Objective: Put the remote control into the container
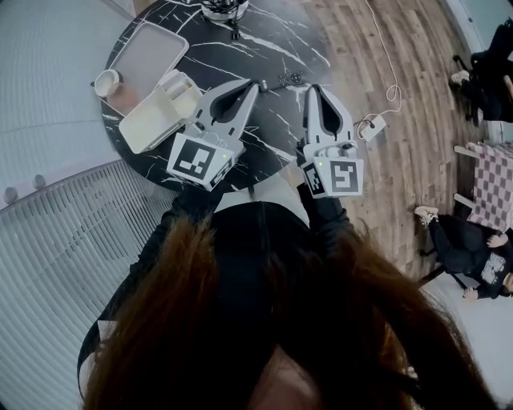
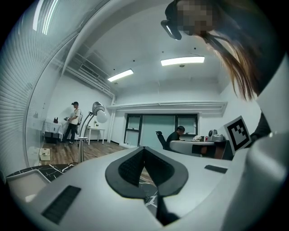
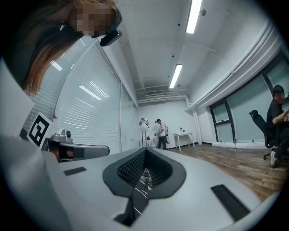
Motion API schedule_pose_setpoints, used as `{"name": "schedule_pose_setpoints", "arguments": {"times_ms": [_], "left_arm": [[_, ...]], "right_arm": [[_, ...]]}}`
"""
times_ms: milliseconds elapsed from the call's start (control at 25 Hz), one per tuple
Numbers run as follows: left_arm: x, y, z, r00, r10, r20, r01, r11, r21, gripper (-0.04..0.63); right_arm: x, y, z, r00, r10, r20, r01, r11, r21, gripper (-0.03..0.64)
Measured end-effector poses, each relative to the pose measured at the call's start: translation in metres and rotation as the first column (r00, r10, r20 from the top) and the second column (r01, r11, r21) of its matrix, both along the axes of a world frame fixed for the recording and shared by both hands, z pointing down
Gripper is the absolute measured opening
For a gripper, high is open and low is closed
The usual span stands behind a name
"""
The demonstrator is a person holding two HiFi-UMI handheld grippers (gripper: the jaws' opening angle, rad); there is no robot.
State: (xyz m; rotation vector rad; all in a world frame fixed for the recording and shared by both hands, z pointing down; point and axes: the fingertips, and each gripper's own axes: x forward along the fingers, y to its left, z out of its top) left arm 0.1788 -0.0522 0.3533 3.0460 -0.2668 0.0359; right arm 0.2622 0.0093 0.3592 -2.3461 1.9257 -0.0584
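A cream, open container (image 1: 152,120) stands on the left part of the round black marble table (image 1: 272,40). A pale oblong thing (image 1: 179,88) lies at its far end; I cannot tell whether this is the remote control. My left gripper (image 1: 255,85) hangs just right of the container, jaws shut with nothing between them. In the left gripper view its pads meet at the tip (image 2: 143,149). My right gripper (image 1: 314,88) is held beside it over the table's right part, also shut and empty, pads together (image 3: 145,150). Both point level, away from me.
A grey tray (image 1: 148,50) and a small cup (image 1: 106,82) sit beyond the container. A small dark object (image 1: 288,78) lies between the gripper tips, and a metal stand (image 1: 224,10) is at the far edge. A power strip (image 1: 373,126) lies on the wooden floor; people sit at right (image 1: 465,248).
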Motion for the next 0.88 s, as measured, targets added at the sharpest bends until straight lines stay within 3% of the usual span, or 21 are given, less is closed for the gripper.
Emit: {"name": "schedule_pose_setpoints", "arguments": {"times_ms": [880], "left_arm": [[0.016,-0.019,0.020,0.997,-0.053,0.047,0.054,0.998,-0.016,-0.002]], "right_arm": [[0.043,-0.021,0.049,0.999,-0.027,0.039,0.032,0.992,-0.123,0.018]]}}
